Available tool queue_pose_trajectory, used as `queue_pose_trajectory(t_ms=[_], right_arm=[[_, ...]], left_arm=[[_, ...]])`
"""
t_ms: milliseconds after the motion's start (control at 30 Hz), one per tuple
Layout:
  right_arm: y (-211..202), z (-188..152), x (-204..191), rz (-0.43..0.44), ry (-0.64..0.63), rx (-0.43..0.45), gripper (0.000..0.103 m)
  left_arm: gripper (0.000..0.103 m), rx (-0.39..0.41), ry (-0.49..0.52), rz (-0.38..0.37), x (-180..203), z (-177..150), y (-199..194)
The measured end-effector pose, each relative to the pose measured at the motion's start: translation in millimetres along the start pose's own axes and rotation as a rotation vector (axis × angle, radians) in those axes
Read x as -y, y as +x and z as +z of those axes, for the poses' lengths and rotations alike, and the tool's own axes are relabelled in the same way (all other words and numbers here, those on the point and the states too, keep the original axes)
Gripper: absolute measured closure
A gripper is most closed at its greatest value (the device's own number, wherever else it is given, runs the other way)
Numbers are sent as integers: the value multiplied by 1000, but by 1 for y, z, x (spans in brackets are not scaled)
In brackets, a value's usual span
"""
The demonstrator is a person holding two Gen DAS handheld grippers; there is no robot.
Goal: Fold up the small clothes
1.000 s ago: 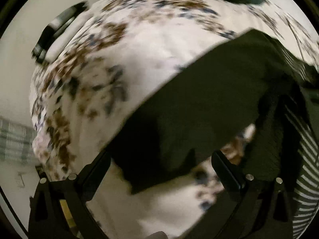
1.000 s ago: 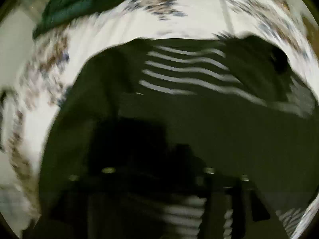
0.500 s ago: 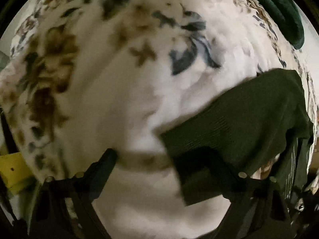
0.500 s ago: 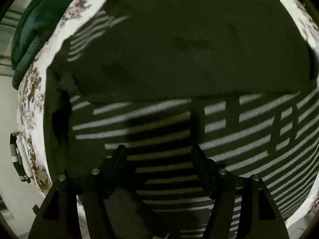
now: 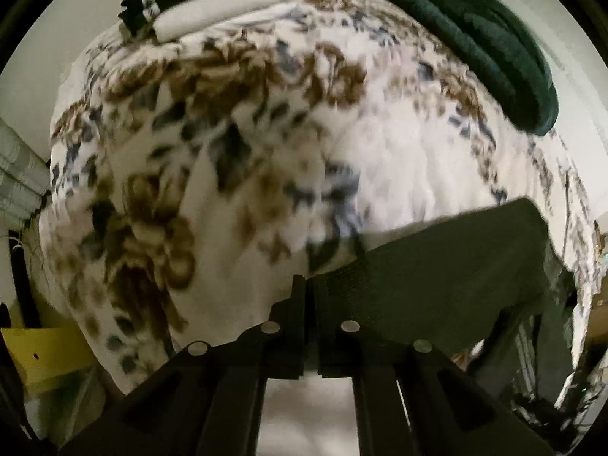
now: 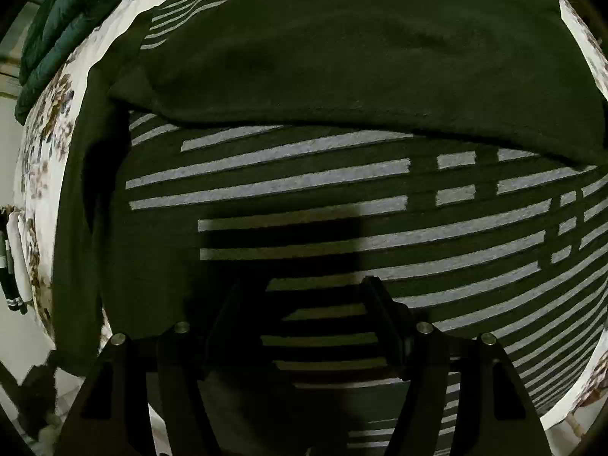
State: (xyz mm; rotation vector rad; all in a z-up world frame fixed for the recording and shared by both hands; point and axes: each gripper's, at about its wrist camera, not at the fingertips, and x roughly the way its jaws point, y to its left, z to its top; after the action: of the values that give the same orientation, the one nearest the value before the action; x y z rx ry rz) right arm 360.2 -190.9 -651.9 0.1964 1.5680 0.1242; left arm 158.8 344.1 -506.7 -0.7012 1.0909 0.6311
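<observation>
A dark green sweater with grey stripes (image 6: 342,174) lies spread on the flowered bedspread (image 6: 41,140), its plain sleeve part folded across the top. My right gripper (image 6: 307,292) is open just above the striped front, holding nothing. In the left wrist view my left gripper (image 5: 309,285) is shut on the ribbed edge of the dark green sweater (image 5: 448,266), lifted a little over the flowered bedspread (image 5: 235,144).
A folded dark green blanket (image 5: 486,38) lies at the bed's far right. A stack of folded clothes (image 5: 197,3) sits at the far edge. A yellow object (image 5: 41,349) is beside the bed at lower left.
My left gripper closed on the sweater's edge; it was open half a second ago. My right gripper stayed open over the stripes, moving slightly closer.
</observation>
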Motion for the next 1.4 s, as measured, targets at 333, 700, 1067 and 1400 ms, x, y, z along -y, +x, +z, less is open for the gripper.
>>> queue_pose_trajectory(t_ms=[333, 700, 1067, 1400], right_arm=[[-11, 0, 3, 54, 23, 8, 35], [-14, 5, -3, 132, 72, -9, 35], [-2, -1, -20, 117, 66, -7, 35], [0, -1, -16, 121, 86, 3, 35]], left_arm=[[100, 120, -97, 47, -50, 105, 33], [50, -32, -352, -208, -68, 38, 29], [100, 16, -571, -208, -56, 28, 85], [90, 46, -510, -242, -83, 75, 89]])
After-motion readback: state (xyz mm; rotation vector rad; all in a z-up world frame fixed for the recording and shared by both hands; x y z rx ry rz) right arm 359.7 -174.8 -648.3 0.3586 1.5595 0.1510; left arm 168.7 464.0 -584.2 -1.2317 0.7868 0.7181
